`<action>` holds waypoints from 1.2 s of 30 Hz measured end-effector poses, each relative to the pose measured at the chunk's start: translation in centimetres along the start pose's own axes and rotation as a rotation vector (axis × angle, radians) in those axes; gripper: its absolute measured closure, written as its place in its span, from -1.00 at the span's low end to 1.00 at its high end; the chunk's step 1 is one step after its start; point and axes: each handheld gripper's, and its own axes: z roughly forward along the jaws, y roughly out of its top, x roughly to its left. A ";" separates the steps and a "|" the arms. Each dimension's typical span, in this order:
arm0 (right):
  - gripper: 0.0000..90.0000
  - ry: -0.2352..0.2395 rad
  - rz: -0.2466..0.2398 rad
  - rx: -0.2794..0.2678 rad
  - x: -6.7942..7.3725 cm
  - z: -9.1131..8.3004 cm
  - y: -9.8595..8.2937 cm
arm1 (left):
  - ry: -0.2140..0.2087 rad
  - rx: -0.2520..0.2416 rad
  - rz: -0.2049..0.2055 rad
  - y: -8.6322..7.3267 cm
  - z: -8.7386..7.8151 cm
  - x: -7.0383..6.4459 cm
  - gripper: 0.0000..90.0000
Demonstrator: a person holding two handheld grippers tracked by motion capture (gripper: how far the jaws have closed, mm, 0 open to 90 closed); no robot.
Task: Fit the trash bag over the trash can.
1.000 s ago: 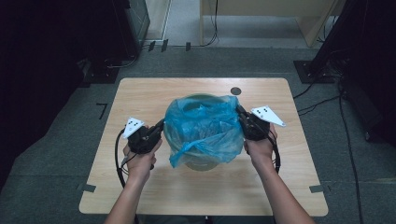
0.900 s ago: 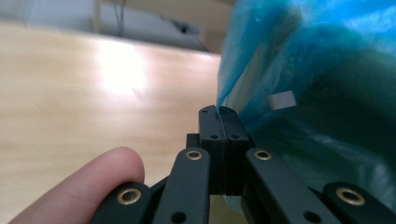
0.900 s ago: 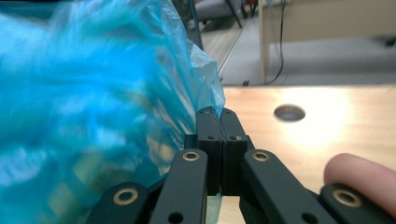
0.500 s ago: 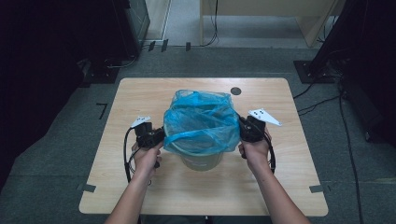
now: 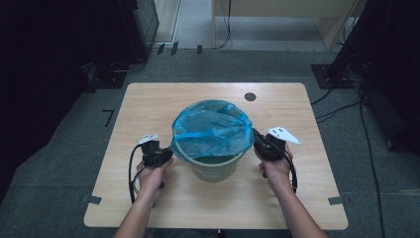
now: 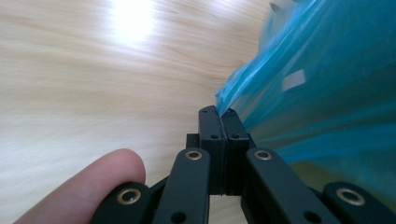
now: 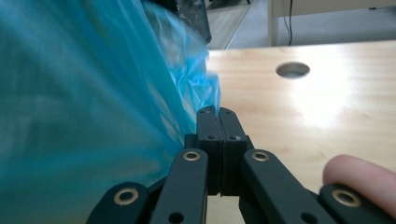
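The blue bag (image 5: 213,130) now lines the green bucket (image 5: 214,167), which stands near the middle of the worktop (image 5: 148,104), a little toward your edge. Half a second ago the bag still bulged above the bucket as a loose hood; a second ago it was a puffed-up mound hiding the bucket altogether. Now its mouth is stretched over the rim and the film sags inside, so you can see into the bucket.

Your left gripper (image 5: 166,154) sits at the bucket's left side with its jaws pressed together on a fold of the bag's edge; the left gripper view shows that edge (image 6: 243,100) caught right at the tips (image 6: 218,112). Your right gripper (image 5: 256,140) is at the bucket's right side, its jaws likewise pinching the bag (image 7: 93,93), with film bunched just at the tips (image 7: 215,111).

Both grippers are lower than before, down beside the rim instead of up at the bag's shoulders.

The round hole (image 5: 250,96) lies near the worktop's far edge, well apart from the bucket.
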 end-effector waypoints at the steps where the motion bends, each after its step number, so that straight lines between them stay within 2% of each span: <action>1: 1.00 0.001 -0.008 0.005 -0.3 -0.5 -0.8 | 0.001 -0.010 -0.007 -0.3 -0.5 0.4 1.00; 3: 1.00 -0.003 -0.015 0.011 -0.5 -1.0 -1.1 | -0.051 -0.043 0.025 -1.3 -1.6 0.7 0.87; 4: 1.00 -0.007 -0.015 0.012 -0.6 -1.3 -1.2 | -0.051 -0.043 0.025 -1.3 -1.6 0.7 0.74; 6: 1.00 -0.002 -0.006 0.009 -0.7 -1.9 -1.1 | -0.082 -0.086 0.045 -1.7 -2.7 0.6 0.37; 7: 1.00 -0.002 -0.006 0.009 -0.7 -1.9 -1.1 | -0.076 -0.128 0.056 -1.7 -3.5 0.6 0.37; 8: 1.00 0.015 -0.007 -0.005 -0.7 -2.5 -1.1 | -0.058 -0.193 0.069 -1.6 -4.5 0.5 0.18; 9: 1.00 0.015 -0.007 -0.005 -0.7 -2.5 -1.1 | -0.036 -0.280 0.082 -1.5 -5.7 0.3 0.18; 10: 1.00 0.025 -0.015 -0.014 -0.7 -2.8 -1.0 | -0.050 -0.379 0.088 -1.3 -7.1 -0.1 0.12; 11: 1.00 0.033 -0.020 -0.020 -0.7 -3.2 -1.0 | -0.083 -0.432 0.093 -1.0 -8.1 -0.4 0.08; 13: 0.99 0.040 -0.026 -0.027 -0.7 -3.5 -0.9 | -0.148 -0.474 0.123 -0.4 -9.3 -1.4 0.02; 15: 0.98 0.041 -0.040 -0.033 -0.6 -3.8 -0.9 | -0.208 -0.499 0.178 0.0 -10.0 -3.2 -0.06; 17: 0.98 0.045 -0.040 -0.039 -0.5 -4.0 -0.9 | -0.244 -0.502 0.209 0.5 -10.2 -4.8 -0.32; 20: 0.98 0.045 -0.029 -0.044 -0.5 -4.0 -1.0 | -0.227 -0.485 0.214 1.3 -9.6 -6.6 -0.41; 21: 0.98 0.047 -0.025 -0.045 -0.5 -4.0 -1.0 | -0.219 -0.450 0.214 1.5 -9.1 -7.0 -0.38; 23: 0.98 0.051 -0.026 -0.048 -0.5 -4.1 -1.1 | -0.248 -0.420 0.215 1.3 -8.6 -7.1 -0.03; 24: 0.98 0.054 -0.024 -0.047 -0.4 -4.2 -1.1 | -0.275 -0.413 0.213 1.2 -8.5 -7.1 0.22; 25: 0.98 0.056 -0.024 -0.046 -0.5 -4.2 -1.2 | -0.286 -0.426 0.196 1.0 -8.6 -6.9 0.28; 26: 0.98 0.057 -0.022 -0.046 -0.5 -4.3 -1.2 | -0.305 -0.445 0.183 0.9 -8.9 -6.7 0.49; 27: 0.98 0.057 -0.024 -0.048 -0.5 -4.3 -1.2 | -0.333 -0.453 0.175 0.8 -9.3 -6.4 0.82; 28: 0.98 0.055 -0.022 -0.048 -0.6 -4.4 -1.3 | -0.340 -0.459 0.177 0.8 -9.6 -6.1 0.94; 30: 0.98 0.057 -0.009 -0.055 -0.7 -4.7 -1.4 | -0.325 -0.439 0.220 0.4 -9.8 -5.9 1.00; 32: 0.98 0.059 -0.006 -0.061 -0.6 -5.0 -1.5 | -0.351 -0.409 0.246 -0.4 -9.7 -5.6 1.00; 33: 0.98 0.059 -0.010 -0.065 -0.5 -5.1 -1.5 | -0.341 -0.380 0.310 -1.6 -9.5 -5.5 1.00; 34: 0.98 0.059 -0.010 -0.065 -0.5 -5.1 -1.5 | -0.341 -0.380 0.310 -1.6 -9.5 -5.5 1.00; 35: 0.98 0.059 -0.015 -0.064 -0.4 -5.2 -1.6 | -0.335 -0.369 0.335 -2.3 -9.3 -5.4 1.00; 36: 0.98 0.055 -0.022 -0.065 -0.3 -5.3 -1.6 | -0.341 -0.357 0.339 -2.9 -9.1 -5.1 1.00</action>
